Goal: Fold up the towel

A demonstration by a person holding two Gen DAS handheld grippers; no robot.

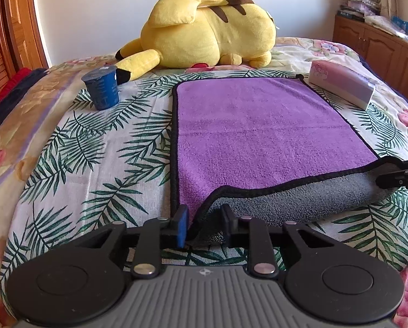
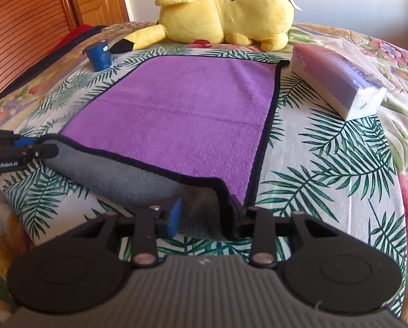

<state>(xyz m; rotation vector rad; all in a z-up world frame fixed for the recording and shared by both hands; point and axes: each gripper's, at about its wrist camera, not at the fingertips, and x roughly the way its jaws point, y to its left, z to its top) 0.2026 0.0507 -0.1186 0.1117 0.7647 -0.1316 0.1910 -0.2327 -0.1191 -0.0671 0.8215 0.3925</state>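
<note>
Both near corners of towel [image 1: 258,125] clamped, left gripper [image 1: 204,222] and right gripper [image 2: 204,216] closed, raised for folding toward frame top.

On the bed [image 1: 53,164] I count one purple towel [image 1: 258,125], one big yellow plush toy [image 1: 209,32], one blue cup [image 1: 103,87] and one pack of tissues [image 1: 343,84]; two claws, the left [image 1: 205,225] and the right [image 2: 204,218], one at each near corner of the towel
</note>
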